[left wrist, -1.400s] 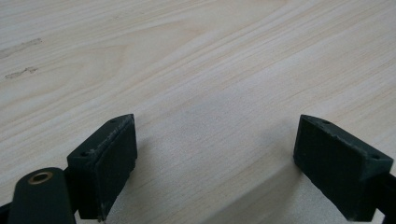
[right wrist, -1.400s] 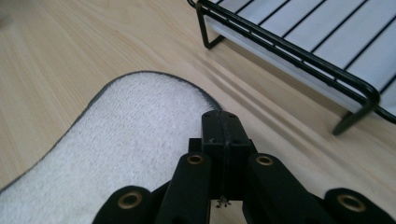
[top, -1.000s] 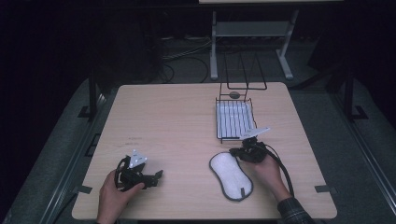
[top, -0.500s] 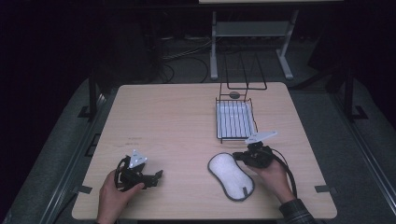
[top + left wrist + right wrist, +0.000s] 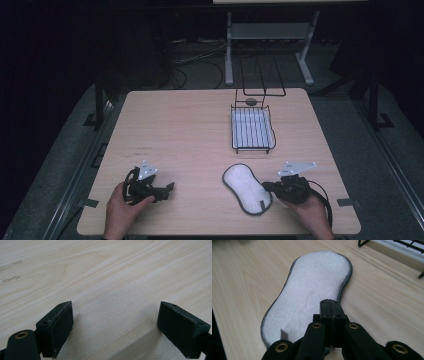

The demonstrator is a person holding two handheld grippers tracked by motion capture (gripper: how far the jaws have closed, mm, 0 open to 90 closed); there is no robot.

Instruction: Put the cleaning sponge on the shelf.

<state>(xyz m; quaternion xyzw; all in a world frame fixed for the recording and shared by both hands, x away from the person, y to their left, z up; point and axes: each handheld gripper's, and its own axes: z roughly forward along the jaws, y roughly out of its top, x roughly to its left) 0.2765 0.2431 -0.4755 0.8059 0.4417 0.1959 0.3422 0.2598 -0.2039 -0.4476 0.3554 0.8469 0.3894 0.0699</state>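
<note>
Item: white, peanut-shaped terry-cloth pad with a grey stitched border [image 5: 246, 188]. It lies flat on the pale wood-grain table [image 5: 190, 125], at about 5 o'clock from the table's centre, near your edge. Its long axis runs from 11 o'clock to 5 o'clock. In the right gripper view the pad [image 5: 312, 287] shows a fluffy, even nap, a narrower waist and two rounded lobes; the grey edging runs unbroken round the outline. A small grey tab stands up from the near lobe.

Your right gripper [image 5: 267, 186] sits at the pad's 3 o'clock side, by its near lobe; its tip [image 5: 330, 305] hangs over the pad's edge with the two black jaws pressed together and nothing between them.

Your left gripper [image 5: 169, 187] rests at 7 o'clock on the table, well apart from the pad, its jaws standing wide apart over bare wood [image 5: 115, 312].

Also present: black wire rack with a white ribbed tray [image 5: 253, 129], at 12 o'clock from the pad, apart from it.
</note>
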